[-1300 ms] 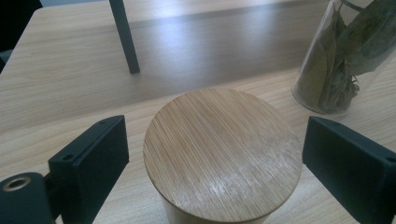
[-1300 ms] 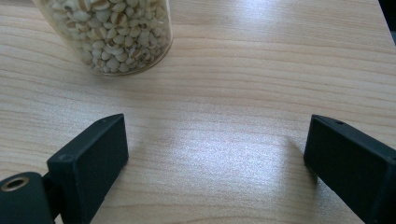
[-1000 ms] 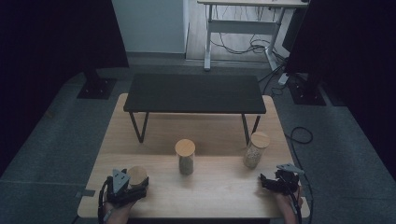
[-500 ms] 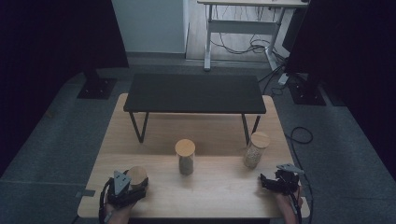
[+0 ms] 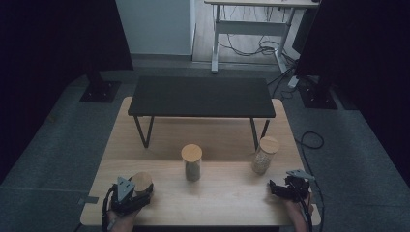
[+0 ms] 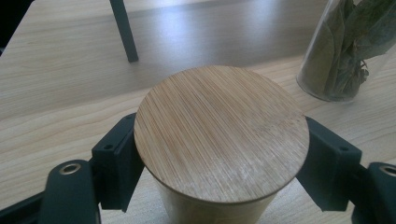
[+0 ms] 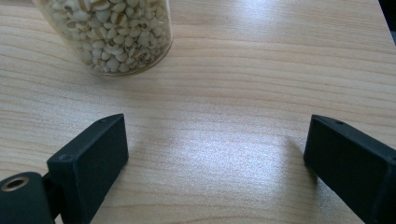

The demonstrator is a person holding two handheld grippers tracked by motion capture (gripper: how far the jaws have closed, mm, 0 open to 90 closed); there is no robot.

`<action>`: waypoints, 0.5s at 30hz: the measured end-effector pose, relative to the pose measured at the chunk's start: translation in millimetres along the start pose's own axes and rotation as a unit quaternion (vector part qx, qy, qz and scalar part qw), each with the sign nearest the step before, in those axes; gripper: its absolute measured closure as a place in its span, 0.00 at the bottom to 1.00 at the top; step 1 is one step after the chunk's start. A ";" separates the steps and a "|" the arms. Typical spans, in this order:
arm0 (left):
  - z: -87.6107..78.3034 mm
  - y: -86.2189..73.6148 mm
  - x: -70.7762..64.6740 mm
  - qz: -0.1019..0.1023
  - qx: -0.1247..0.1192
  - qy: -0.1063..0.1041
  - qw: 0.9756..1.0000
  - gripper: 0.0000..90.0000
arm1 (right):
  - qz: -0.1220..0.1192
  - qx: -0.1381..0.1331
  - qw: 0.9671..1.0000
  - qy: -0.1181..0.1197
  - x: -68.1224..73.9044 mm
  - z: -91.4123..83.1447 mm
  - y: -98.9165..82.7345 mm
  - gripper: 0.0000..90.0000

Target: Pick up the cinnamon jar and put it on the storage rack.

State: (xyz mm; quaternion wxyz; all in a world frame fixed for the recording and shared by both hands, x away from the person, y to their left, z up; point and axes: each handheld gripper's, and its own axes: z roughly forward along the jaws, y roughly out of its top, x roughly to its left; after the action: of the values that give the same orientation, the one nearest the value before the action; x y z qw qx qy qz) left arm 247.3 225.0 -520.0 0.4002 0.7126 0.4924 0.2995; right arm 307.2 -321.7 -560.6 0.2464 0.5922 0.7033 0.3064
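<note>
Bamboo-lidded jar (image 5: pixel 141 182) is what we are working on, and it stands at the near left corner of the desk (image 5: pixel 227 203), right in front of our left hand. Our left hand-held gripper (image 5: pixel 129 194) has just been closing: a second ago its jaws stood wide on either side of the jar, and now they press against the jar just under its lid (image 6: pixel 221 132), one pad on each flank, as the left gripper view shows. We judge that the grasp is now made, so the jar should be ready to lift, though it sits on the desk for the moment.

Our right hand-held gripper (image 5: pixel 285 188) rests at the near right of the desk with its jaws wide apart and nothing between them; only bare wood lies there in the right gripper view. The jar of pale grains (image 7: pixel 108 32) stands just ahead of it, untouched. A third jar, holding dried leaves (image 6: pixel 348 49), stands mid-desk, apart from both grippers, and the low black table (image 5: pixel 202 96) sits beyond at the far side.
</note>
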 end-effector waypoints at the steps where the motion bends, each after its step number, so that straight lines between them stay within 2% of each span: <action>1: 0.0 0.4 -0.1 0.000 0.002 0.001 1.000 0.27 | 0.000 0.000 1.000 0.000 0.0 0.0 0.0 0.06; 10: 0.8 4.2 -2.1 0.008 0.008 0.005 1.000 0.27 | 0.000 0.000 1.000 0.000 0.0 0.0 0.0 0.06; 15: -1.1 7.0 -2.0 0.005 0.004 0.004 1.000 0.27 | 0.000 0.000 1.000 0.000 0.0 0.0 0.0 0.06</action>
State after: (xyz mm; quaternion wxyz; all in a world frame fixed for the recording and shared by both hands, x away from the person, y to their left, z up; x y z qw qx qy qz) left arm 249.0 222.0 -513.4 0.3936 0.7155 0.4917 0.3023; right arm 307.2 -321.7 -560.6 0.2464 0.5922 0.7034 0.3063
